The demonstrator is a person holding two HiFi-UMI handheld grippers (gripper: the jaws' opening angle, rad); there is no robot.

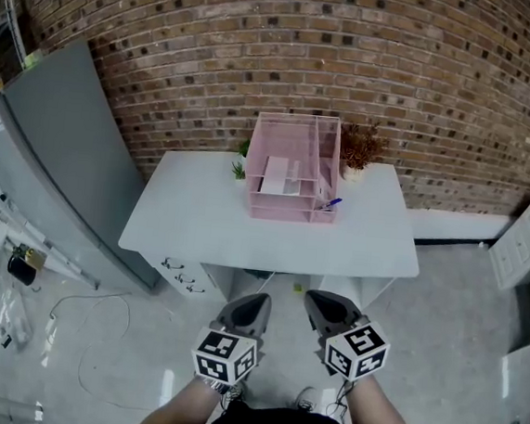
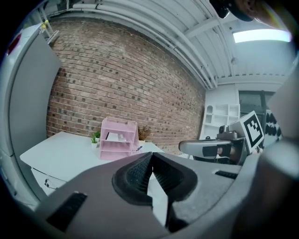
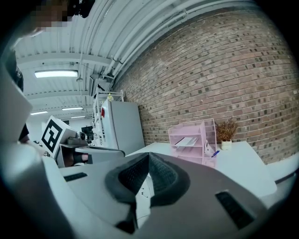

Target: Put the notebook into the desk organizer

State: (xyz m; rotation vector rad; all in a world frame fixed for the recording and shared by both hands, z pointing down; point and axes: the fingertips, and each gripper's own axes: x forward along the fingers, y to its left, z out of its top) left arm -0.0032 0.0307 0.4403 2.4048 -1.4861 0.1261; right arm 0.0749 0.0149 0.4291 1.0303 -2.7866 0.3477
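Your left hand-held gripper point(image 1: 252, 303) and right hand-held gripper point(image 1: 320, 303) are closed, ribbed jaws together, empty — the flat white notebook point(image 1: 276, 176) lies inside the pink mesh desk organizer point(image 1: 288, 211) on the smooth white surface point(image 1: 190, 218).

One white surface point(image 1: 199, 219) carries one pink desk organizer point(image 1: 284, 210) at its 12 o'clock edge. In it lies what looks like one notebook point(image 1: 276, 175), though from this far it could be a couple of stacked sheets. One blue pen point(image 1: 331, 203) sits at the organizer's 4 o'clock corner. There are two plants: one green plant point(image 1: 239, 169) at the organizer's 9 o'clock and one dried plant point(image 1: 360, 148) at its 2 o'clock. There are two claws: one left claw point(image 1: 254, 304) and one right claw point(image 1: 323, 305). One grey cabinet point(image 1: 57, 140) stands at the surface's 9 o'clock.
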